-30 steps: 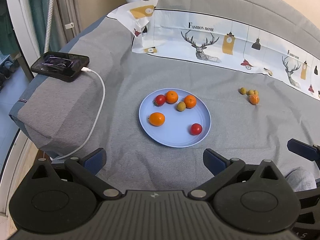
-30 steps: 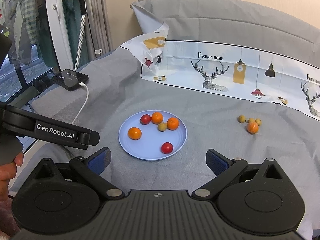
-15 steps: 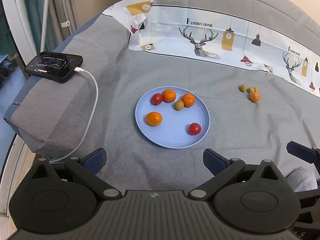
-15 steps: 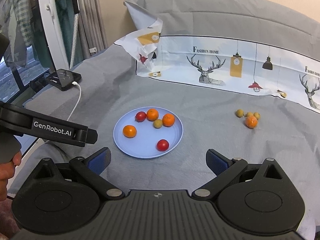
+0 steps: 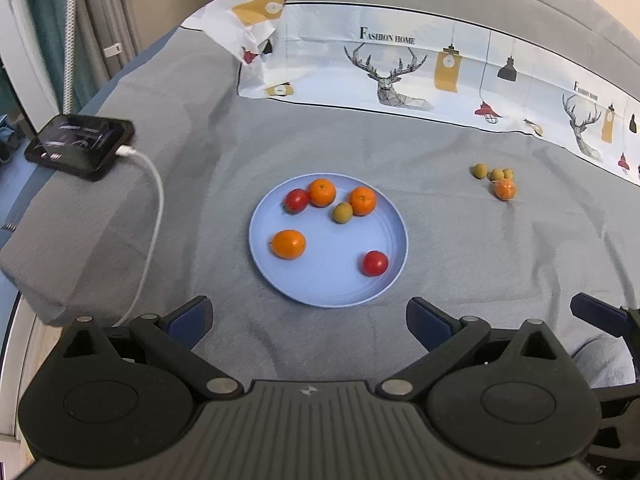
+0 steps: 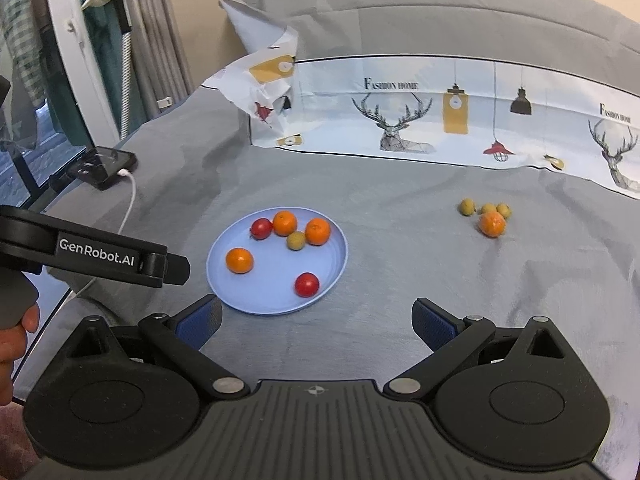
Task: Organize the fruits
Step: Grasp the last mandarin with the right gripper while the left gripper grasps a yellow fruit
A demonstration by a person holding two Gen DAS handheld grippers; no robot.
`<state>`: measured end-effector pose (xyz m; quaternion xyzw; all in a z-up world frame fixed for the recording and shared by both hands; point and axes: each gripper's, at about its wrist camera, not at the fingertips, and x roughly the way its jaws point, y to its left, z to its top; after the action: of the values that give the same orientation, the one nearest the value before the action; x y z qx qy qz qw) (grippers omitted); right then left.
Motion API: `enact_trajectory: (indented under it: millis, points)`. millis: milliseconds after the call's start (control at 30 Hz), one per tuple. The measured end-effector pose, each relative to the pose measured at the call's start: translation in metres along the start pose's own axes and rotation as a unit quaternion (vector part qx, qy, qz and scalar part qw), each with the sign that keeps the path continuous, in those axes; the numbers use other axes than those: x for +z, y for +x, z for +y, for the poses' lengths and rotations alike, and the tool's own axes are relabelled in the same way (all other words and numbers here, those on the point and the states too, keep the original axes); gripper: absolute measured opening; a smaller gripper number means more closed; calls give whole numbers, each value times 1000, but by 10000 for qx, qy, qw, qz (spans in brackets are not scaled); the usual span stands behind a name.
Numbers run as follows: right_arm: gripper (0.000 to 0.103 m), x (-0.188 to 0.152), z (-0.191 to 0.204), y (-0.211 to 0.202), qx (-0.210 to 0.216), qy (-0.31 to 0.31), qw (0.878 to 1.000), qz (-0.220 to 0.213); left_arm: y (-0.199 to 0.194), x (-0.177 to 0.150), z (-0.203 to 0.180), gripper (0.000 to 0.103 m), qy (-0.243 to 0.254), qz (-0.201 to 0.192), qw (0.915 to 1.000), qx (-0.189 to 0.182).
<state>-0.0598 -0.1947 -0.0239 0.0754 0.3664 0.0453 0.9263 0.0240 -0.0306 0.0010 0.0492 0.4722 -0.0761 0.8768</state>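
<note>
A light blue plate lies on the grey bedspread. It holds three oranges, two red tomatoes and a small green-brown fruit. To the right on the cloth lie one orange and three small green-brown fruits. My left gripper is open and empty, just in front of the plate. My right gripper is open and empty, in front of and right of the plate. The left gripper's body shows in the right wrist view.
A black phone on a white charging cable lies at the bed's left edge. A printed cloth with deer runs along the back against grey pillows. Curtains and a window frame stand at the left.
Both views have shifted slightly: the plate and loose fruits sit a little further left and higher in frame. Both grippers stay open. No fruit has moved.
</note>
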Motion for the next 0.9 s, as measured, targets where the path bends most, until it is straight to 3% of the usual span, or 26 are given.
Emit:
enact_trajectory:
  millis: [300, 533, 733, 900]
  points:
    - [101, 3, -35, 9, -288, 389, 9988, -33, 20, 27, -33, 103, 227, 44, 9997, -113]
    - [101, 6, -89, 21, -893, 746, 9930, -188, 49, 64, -77, 103, 464, 87, 9985, -290]
    - [101, 14, -147, 55, -1404, 927, 9853, -290, 109, 109, -131, 103, 752, 231, 9961, -386]
    - [101, 21, -195, 115, -1668, 824, 9821, -293, 186, 149, -180, 103, 1000, 547, 9914, -645]
